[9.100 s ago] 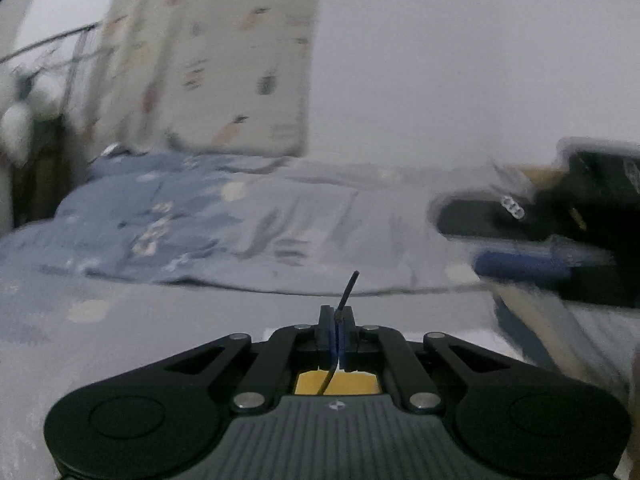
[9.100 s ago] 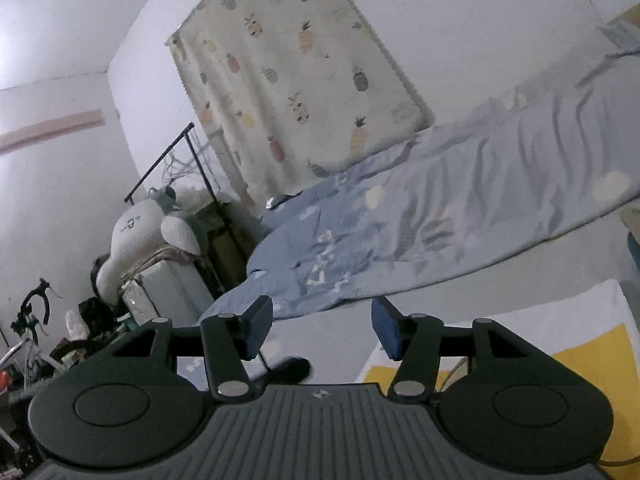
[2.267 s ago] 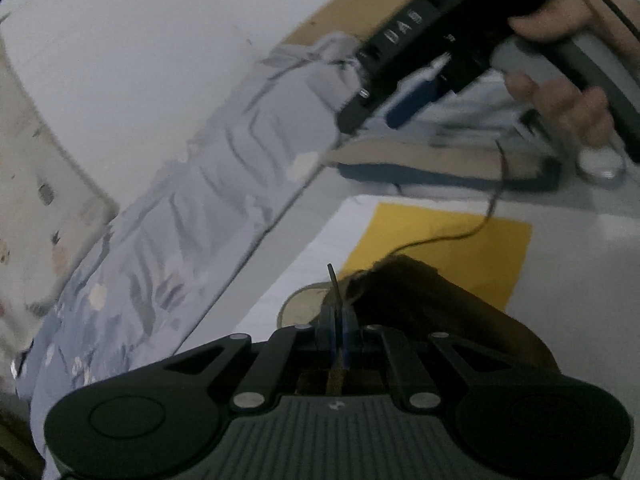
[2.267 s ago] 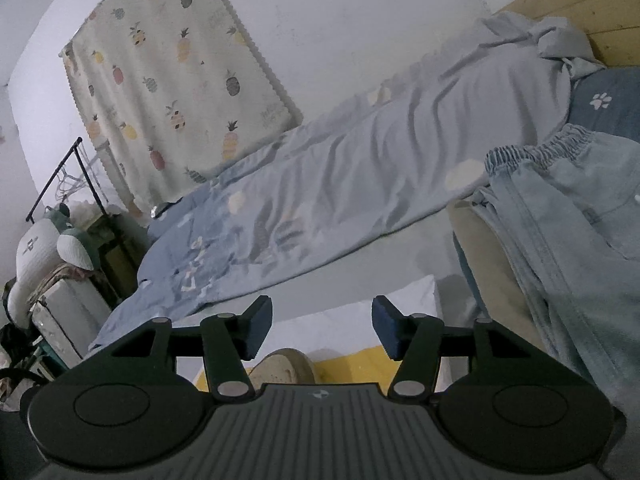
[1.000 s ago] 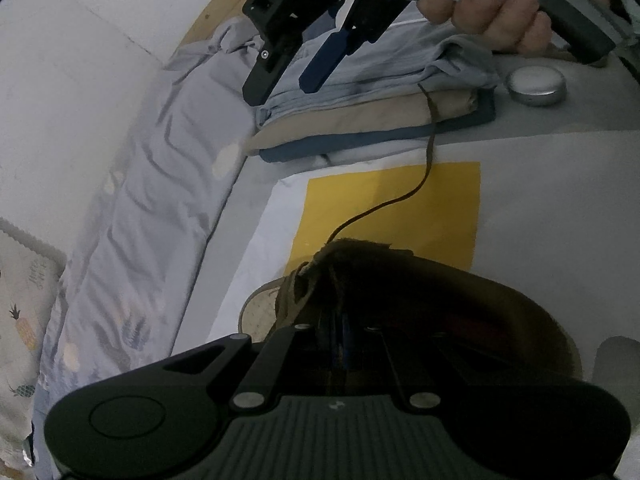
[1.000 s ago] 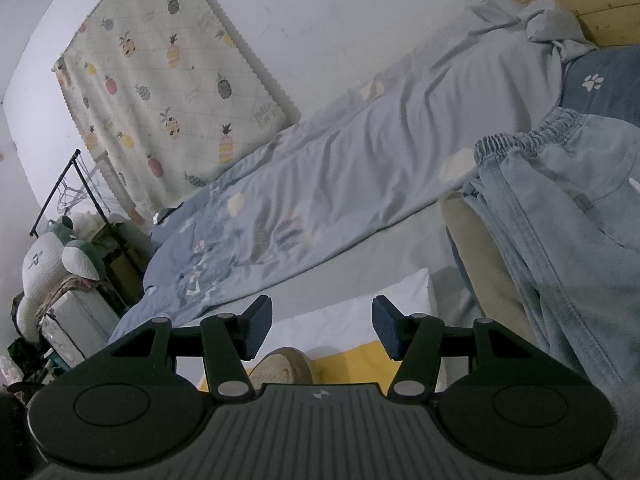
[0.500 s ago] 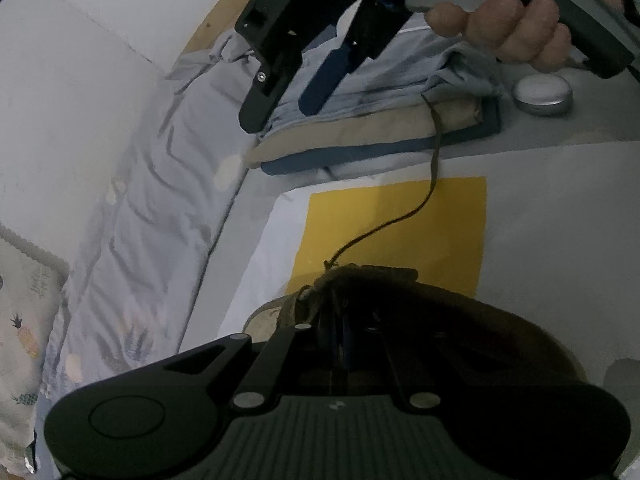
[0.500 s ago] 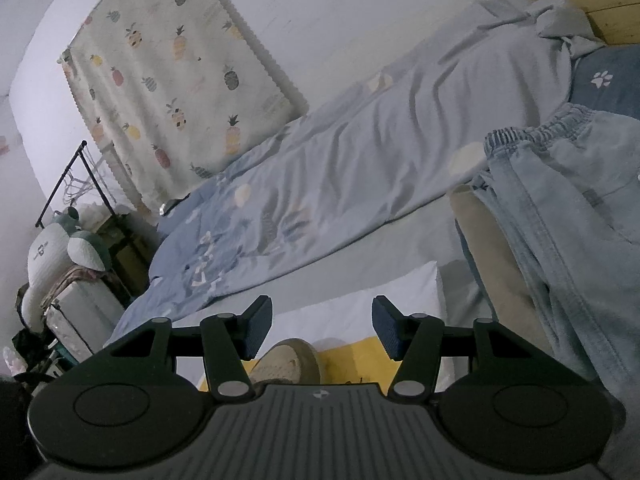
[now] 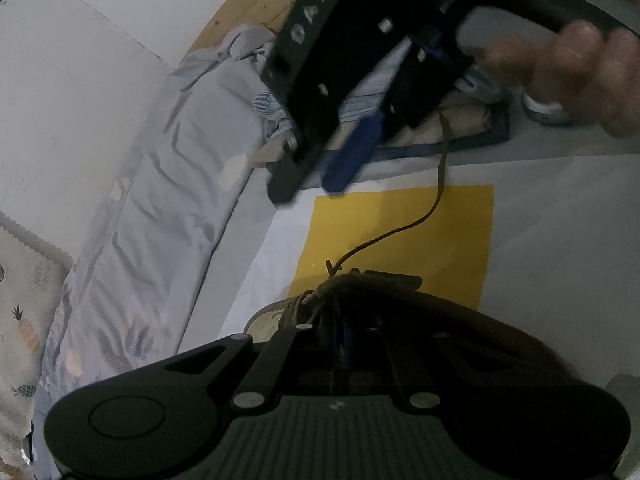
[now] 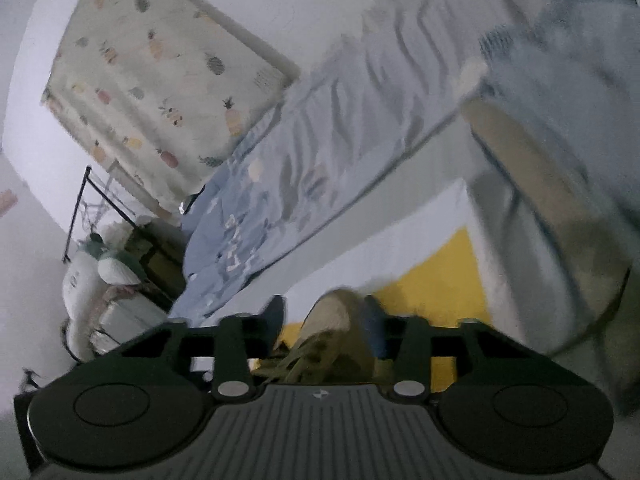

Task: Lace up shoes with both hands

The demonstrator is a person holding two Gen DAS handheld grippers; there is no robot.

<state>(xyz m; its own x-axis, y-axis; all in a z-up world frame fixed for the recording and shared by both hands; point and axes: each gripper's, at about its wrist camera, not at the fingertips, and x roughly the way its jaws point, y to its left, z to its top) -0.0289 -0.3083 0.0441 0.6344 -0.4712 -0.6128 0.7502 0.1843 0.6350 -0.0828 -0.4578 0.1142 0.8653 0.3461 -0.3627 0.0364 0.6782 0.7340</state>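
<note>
Left gripper (image 9: 338, 344): jaws closed, pressed together low in the left wrist view, right over the tongue of the dark brown suede shoe (image 9: 400, 320). Whether a lace end was pinched between them could not be told; the area was too dark.

Right gripper (image 10: 324, 320): jaws closing, blue pads either side of the shoe's pale tan toe in the right wrist view; the frame was blurred, so contact with the pads could not be judged. In the left wrist view the same gripper hung at the far side, gripped by a hand (image 9: 568, 52).

Thin dark brown shoelace (image 9: 424, 216): ran from the top eyelets away across the mat in a loose curve toward the right gripper; its far end was hidden.

The shoe stood on a yellow rectangle of a white mat (image 9: 400, 232), near edge. Folded clothes (image 9: 472, 120) lay beyond the mat. A rumpled pale blue patterned duvet (image 9: 168, 184) stretched along the left.
</note>
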